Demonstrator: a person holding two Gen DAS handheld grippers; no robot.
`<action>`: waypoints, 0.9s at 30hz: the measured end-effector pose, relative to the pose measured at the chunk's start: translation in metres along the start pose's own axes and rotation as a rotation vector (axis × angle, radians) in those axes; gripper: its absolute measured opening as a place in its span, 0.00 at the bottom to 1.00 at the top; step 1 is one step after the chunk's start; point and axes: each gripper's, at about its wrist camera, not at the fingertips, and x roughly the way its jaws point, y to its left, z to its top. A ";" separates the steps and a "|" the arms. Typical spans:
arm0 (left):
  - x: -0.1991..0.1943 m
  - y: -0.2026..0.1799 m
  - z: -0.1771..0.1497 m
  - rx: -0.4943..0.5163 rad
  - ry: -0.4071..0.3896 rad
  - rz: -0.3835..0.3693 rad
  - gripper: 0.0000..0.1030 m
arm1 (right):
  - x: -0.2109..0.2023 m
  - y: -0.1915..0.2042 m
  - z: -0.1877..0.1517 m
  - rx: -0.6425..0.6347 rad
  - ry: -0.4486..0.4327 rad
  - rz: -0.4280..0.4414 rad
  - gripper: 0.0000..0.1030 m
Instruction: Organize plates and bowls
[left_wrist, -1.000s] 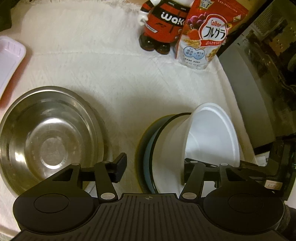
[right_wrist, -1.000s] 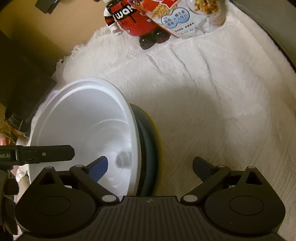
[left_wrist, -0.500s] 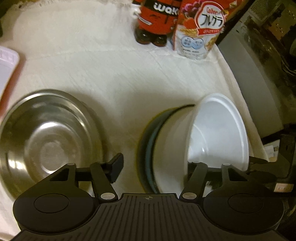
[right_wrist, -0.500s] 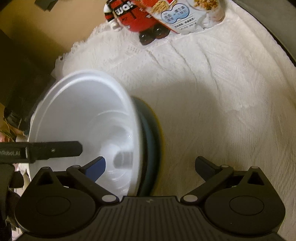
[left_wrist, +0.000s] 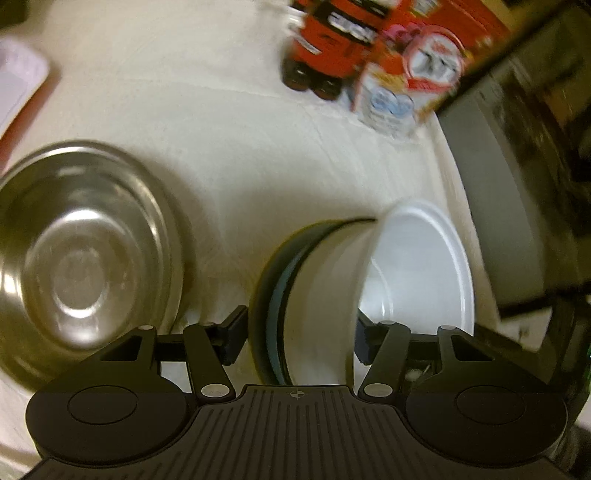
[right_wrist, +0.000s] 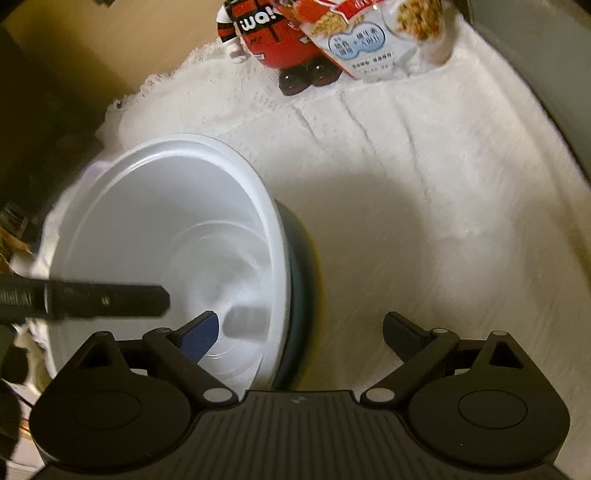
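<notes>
On the cloth (left_wrist: 229, 122) covering the desk, a metal bowl (left_wrist: 85, 258) sits to the left. To its right, near the cloth's right edge, a plastic bowl (left_wrist: 413, 273) rests tilted on a stack of plates (left_wrist: 275, 295). At the far side a toy figure (right_wrist: 273, 40) stands just left of a cereal bag (right_wrist: 373, 40). A tray (left_wrist: 16, 85) lies far left, off the cloth.

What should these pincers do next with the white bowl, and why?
Probably squeeze the left gripper firmly shut. It straddles the white bowl and the dark plates under it, one finger inside the bowl, one outside the plates. The right gripper is wide open, gripping nothing.
</notes>
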 end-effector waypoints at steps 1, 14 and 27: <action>0.000 0.000 -0.001 -0.005 -0.010 0.003 0.57 | 0.000 0.006 -0.001 -0.047 -0.006 -0.035 0.94; -0.002 -0.013 -0.006 0.144 0.001 0.103 0.40 | 0.002 0.017 0.002 -0.156 -0.066 -0.126 0.94; 0.004 -0.005 0.006 0.110 0.081 0.079 0.38 | 0.009 -0.003 0.005 0.006 0.049 0.060 0.94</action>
